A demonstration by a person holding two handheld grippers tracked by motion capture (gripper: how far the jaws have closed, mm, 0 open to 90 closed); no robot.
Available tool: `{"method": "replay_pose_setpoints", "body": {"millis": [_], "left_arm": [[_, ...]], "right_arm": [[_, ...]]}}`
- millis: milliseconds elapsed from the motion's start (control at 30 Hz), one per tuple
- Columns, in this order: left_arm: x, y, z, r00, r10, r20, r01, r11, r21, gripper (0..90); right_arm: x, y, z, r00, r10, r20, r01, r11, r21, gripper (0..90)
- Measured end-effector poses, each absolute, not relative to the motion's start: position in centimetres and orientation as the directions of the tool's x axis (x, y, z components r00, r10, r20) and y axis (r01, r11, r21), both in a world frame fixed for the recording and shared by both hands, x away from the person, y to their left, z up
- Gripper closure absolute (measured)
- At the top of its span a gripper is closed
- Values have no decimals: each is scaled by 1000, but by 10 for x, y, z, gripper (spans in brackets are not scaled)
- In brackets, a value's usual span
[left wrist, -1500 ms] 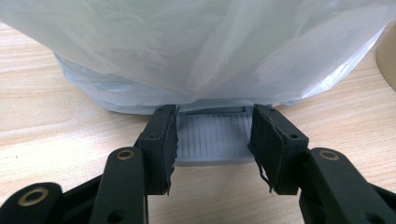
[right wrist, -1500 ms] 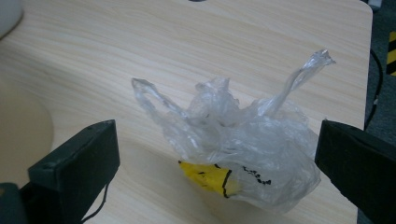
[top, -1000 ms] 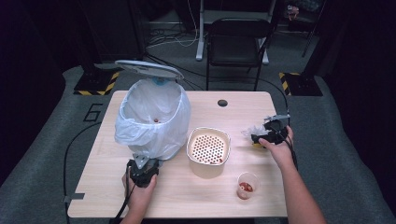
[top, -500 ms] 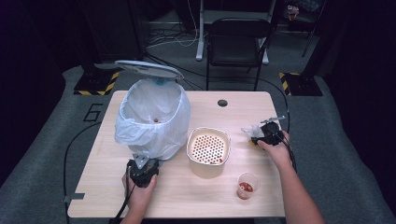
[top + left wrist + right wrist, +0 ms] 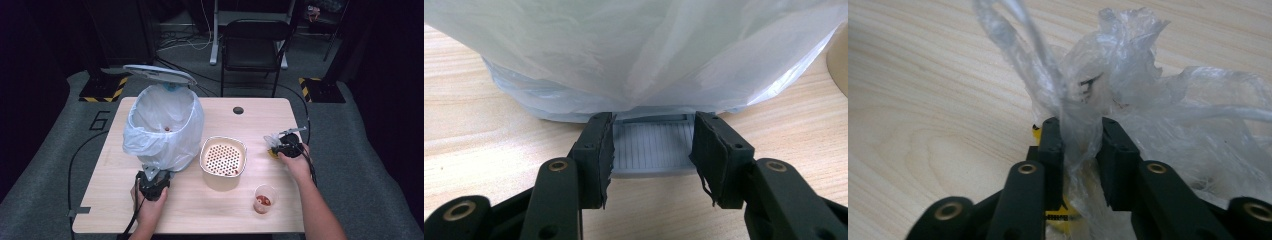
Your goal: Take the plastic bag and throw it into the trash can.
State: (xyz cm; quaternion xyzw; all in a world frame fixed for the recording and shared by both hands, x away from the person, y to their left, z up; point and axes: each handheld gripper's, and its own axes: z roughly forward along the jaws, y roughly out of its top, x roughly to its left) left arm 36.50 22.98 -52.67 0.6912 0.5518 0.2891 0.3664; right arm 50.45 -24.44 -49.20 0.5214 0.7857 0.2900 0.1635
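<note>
Both grippers gripped, bin pedal and plastic wrapper

Lower left, the left gripper (image 5: 651, 157) clamped the bin's grey pedal (image 5: 650, 152); at right, the right gripper (image 5: 1080, 145), jaws just closing, pinched the crumpled clear wrapper (image 5: 1128, 95) on the table (image 5: 200, 210).

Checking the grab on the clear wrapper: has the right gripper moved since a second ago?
Yes. The right gripper slid left toward the perforated basket, and its fingers have just been closing on the wrapper.

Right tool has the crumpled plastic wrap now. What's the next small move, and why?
Probably lift the plastic wrap straight up. The right tool has just been closing and pinches it, while the left tool clamps the bin's pedal, lid raised over the lined bin.
</note>
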Motion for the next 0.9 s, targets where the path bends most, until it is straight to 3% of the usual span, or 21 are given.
{"method": "replay_pose_setpoints", "body": {"millis": [200,900], "left_arm": [[365,230,-527,223,975,-4,550,-122,826,513],[365,230,-526,227,974,0,552,-129,824,513]], "right_arm": [[502,-244,-487,-409,911,55,727,289,623,847],[487,-241,-408,-491,866,100,669,301,680,850]]}}
